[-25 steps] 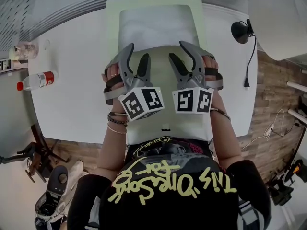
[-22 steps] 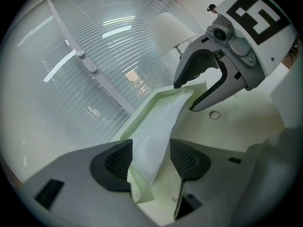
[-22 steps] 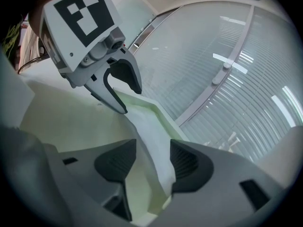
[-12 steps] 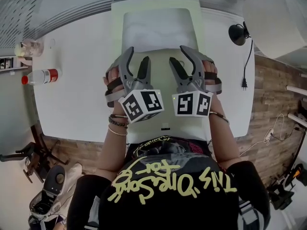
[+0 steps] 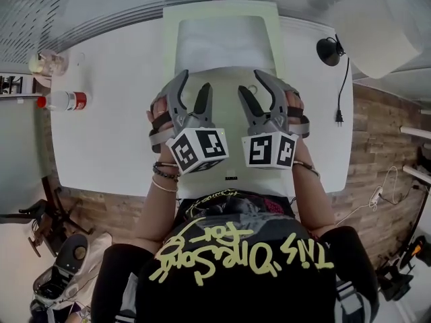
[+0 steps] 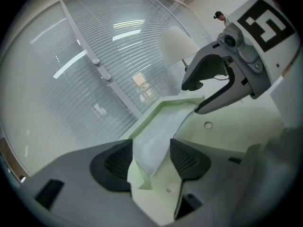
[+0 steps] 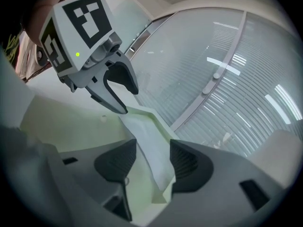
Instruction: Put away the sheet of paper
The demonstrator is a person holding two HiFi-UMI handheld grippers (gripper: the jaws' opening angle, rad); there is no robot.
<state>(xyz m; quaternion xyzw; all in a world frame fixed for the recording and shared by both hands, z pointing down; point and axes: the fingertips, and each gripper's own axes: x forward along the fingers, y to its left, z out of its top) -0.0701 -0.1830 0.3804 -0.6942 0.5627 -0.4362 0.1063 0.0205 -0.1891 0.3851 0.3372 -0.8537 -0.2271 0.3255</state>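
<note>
A white sheet of paper (image 5: 222,42) lies on the far half of a light green folder (image 5: 222,163) spread open on the white table (image 5: 114,126). My left gripper (image 5: 194,81) and right gripper (image 5: 250,81) hover side by side over the folder, their tips just short of the sheet's near edge. In the left gripper view, the left gripper (image 6: 150,162) stands open, and the sheet (image 6: 158,131) shows in the gap beyond its pads. The right gripper view has the right gripper (image 7: 152,164) open in the same way, with the sheet (image 7: 147,141) ahead.
A plastic bottle with a red label (image 5: 64,101) and a glass jar (image 5: 47,62) stand at the table's left edge. A black lamp base with a cord (image 5: 330,49) and a white shade (image 5: 377,32) are at the right. Window blinds run behind the table.
Both grippers stay open and in almost the same place over the folder. The head view has shifted a little, so the bottle and lamp sit slightly differently in the frame.
</note>
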